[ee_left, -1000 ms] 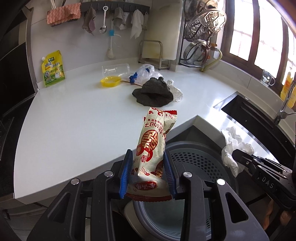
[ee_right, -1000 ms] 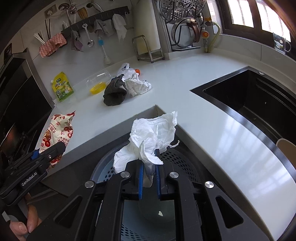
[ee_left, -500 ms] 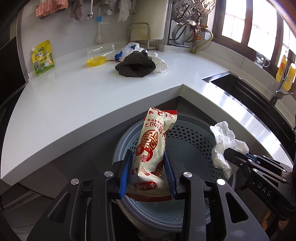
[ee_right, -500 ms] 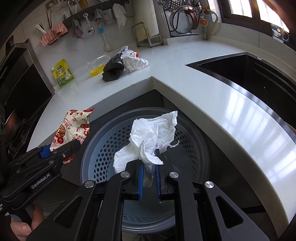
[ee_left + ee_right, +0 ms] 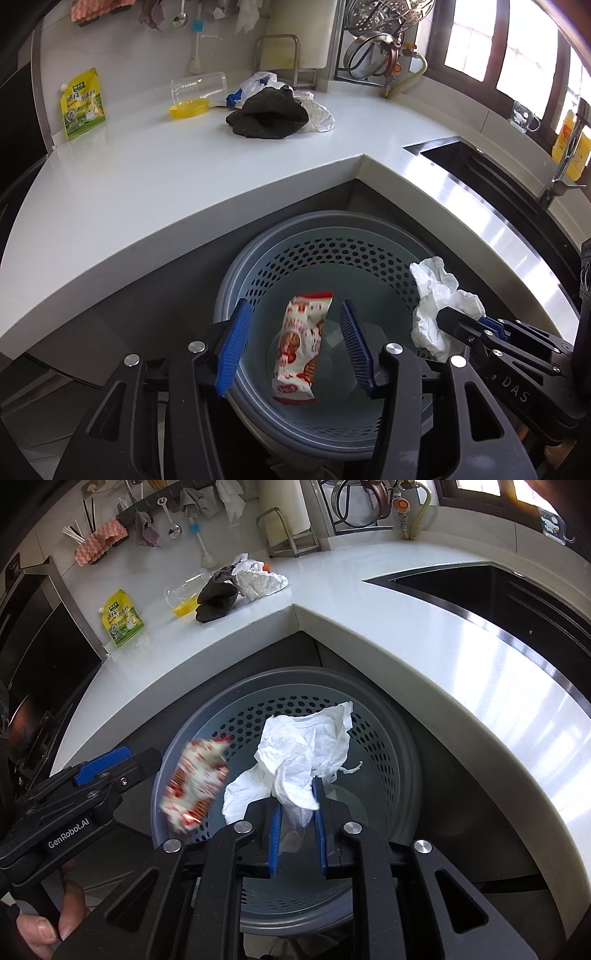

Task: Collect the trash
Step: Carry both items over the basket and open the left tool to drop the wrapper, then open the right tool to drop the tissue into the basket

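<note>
A grey perforated trash bin (image 5: pixel 388 236) (image 5: pixel 402 738) stands on the floor below the counter corner. My left gripper (image 5: pixel 291 339) is open above it, and the red-and-white snack wrapper (image 5: pixel 301 350) is falling into the bin; it shows blurred in the right wrist view (image 5: pixel 195 779). My right gripper (image 5: pixel 297 812) holds crumpled white tissue (image 5: pixel 306 753) over the bin, its jaws partly apart. The tissue also shows in the left wrist view (image 5: pixel 439 295). A black cloth (image 5: pixel 269 114), white plastic bag (image 5: pixel 317 114) and clear cup (image 5: pixel 199 88) lie on the counter.
The white counter (image 5: pixel 147 177) wraps around the bin. A yellow-green pouch (image 5: pixel 83 103) leans on the back wall and a yellow lid (image 5: pixel 188 108) lies by the cup. The dark sink (image 5: pixel 517 590) is to the right. Utensils and cloths hang on the wall rail.
Both grippers moved down over the bin. My left gripper opened and let go of the snack wrapper, which is dropping in. My right gripper's jaws have loosened around the tissue.
</note>
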Available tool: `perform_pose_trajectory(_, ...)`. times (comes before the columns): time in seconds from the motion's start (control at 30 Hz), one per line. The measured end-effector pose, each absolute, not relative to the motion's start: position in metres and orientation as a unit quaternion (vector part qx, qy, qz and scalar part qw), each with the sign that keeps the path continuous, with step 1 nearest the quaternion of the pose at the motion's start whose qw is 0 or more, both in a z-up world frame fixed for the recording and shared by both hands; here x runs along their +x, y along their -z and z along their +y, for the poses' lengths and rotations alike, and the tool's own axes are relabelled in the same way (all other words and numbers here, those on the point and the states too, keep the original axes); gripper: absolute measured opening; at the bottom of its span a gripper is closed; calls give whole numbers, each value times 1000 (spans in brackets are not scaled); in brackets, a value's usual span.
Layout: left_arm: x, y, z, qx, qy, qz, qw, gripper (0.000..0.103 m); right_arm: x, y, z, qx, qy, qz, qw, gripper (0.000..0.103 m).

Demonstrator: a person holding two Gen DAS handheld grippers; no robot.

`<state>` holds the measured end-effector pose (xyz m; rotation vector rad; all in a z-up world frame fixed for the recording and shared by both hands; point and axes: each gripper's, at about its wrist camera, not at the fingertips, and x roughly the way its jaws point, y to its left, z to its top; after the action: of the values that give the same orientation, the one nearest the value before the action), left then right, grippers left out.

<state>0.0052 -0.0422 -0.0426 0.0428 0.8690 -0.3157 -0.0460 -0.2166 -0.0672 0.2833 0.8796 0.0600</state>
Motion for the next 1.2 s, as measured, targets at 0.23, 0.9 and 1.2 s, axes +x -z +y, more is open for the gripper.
perform_pose_trajectory(0.23, 6, 44, -38, 17, 143, 420, 896, 60, -48, 65, -220, 140, -18, 416, 898, 35)
perform_pose_trajectory(0.9, 5, 40, -29, 20, 125, 406, 905, 74, -46, 66, -217, 138, -23, 412, 901, 39)
perform_pose_trajectory(1.2, 6, 34, -23, 14, 116, 392, 912, 89, -49, 59, -218, 134, -15, 394, 909, 44)
